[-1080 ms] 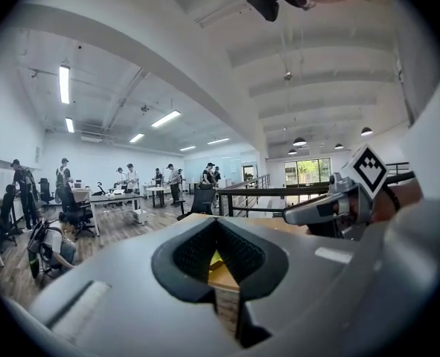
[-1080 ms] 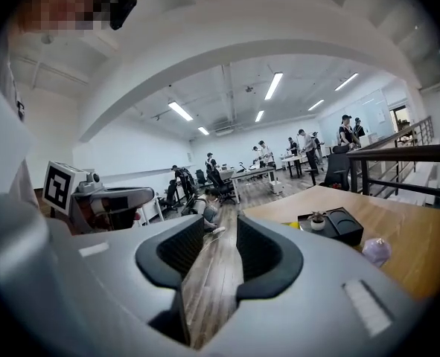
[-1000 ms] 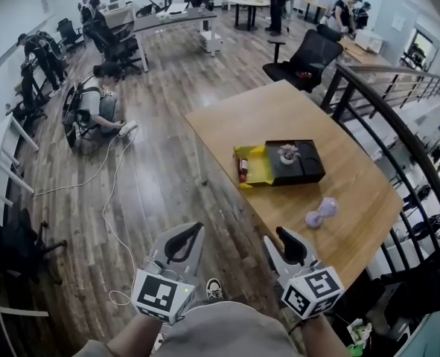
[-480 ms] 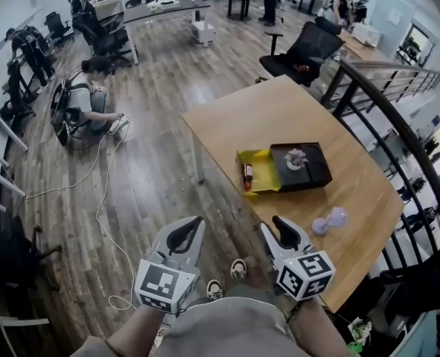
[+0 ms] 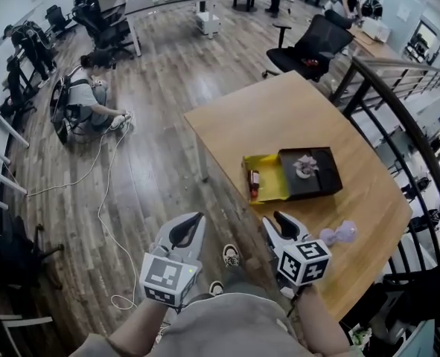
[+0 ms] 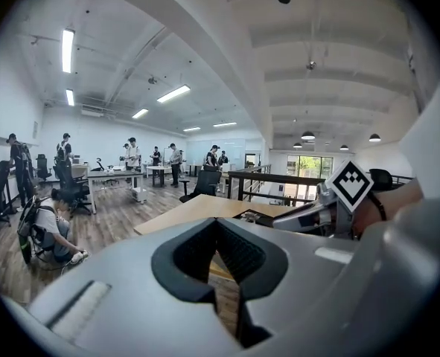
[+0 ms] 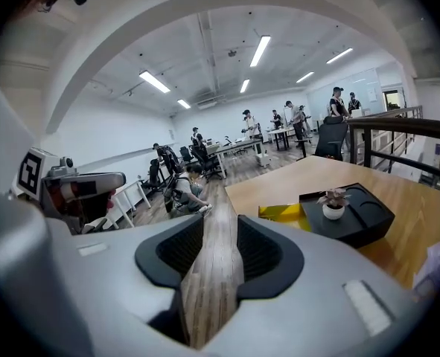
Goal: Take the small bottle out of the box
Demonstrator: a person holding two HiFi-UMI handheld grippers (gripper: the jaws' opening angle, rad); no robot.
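On the wooden table [image 5: 279, 117] lies a box [image 5: 268, 178] with a yellow open compartment. The small bottle [image 5: 254, 182], dark with a red band, lies inside it. Beside the yellow part a black tray [image 5: 320, 177] carries a small potted plant [image 5: 307, 165]. The right gripper view shows the yellow box [image 7: 283, 213] and the plant [image 7: 333, 201], with the bottle hidden. My left gripper [image 5: 196, 220] hangs over the floor short of the table, its tips together and empty. My right gripper [image 5: 283, 222] hovers at the table's near edge, jaws apart with nothing between them.
A purple dumbbell-shaped object [image 5: 339, 234] lies on the table near my right gripper. A black railing [image 5: 398, 117] runs past the table's right side. A black office chair [image 5: 316, 47] stands beyond the table. A person [image 5: 85, 103] sits on the floor at left, near a white cable [image 5: 104, 199].
The table and box have drawn a little closer and shifted right in the head view. Both grippers stay held in front of me, jaws unchanged.
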